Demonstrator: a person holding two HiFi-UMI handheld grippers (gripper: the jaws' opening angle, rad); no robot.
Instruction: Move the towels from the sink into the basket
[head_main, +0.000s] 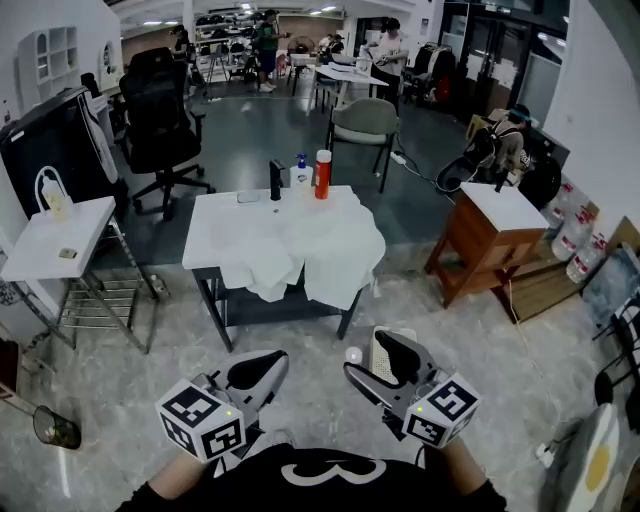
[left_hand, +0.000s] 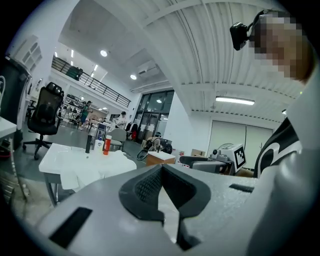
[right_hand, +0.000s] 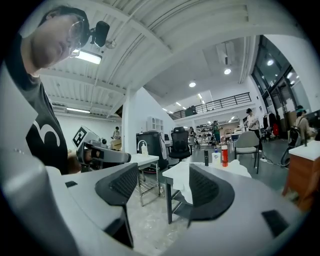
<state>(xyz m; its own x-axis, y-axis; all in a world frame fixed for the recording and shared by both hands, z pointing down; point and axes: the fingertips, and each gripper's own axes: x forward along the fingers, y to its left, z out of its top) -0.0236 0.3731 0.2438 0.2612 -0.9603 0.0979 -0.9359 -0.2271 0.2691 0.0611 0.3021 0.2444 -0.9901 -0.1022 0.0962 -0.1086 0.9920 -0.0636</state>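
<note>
Table, white top, dark frame: surface inspection

The table (head_main: 214, 222) stands on a pale mottled floor (head_main: 120, 400). White towels (head_main: 305, 250) lie crumpled across most of the top and hang over its front edge. At the rear edge stand a black faucet (head_main: 276, 180), a pump bottle (head_main: 301, 174) and a red bottle (head_main: 323, 174); a small flat object (head_main: 247, 197) lies just left of the faucet.

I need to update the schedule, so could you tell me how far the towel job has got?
Done: nothing visible; the white towels lie heaped on the table beside the faucet. In hand: nothing; the left gripper is shut and empty, the right gripper open and empty, both short of the table. Left: moving every towel.
</note>
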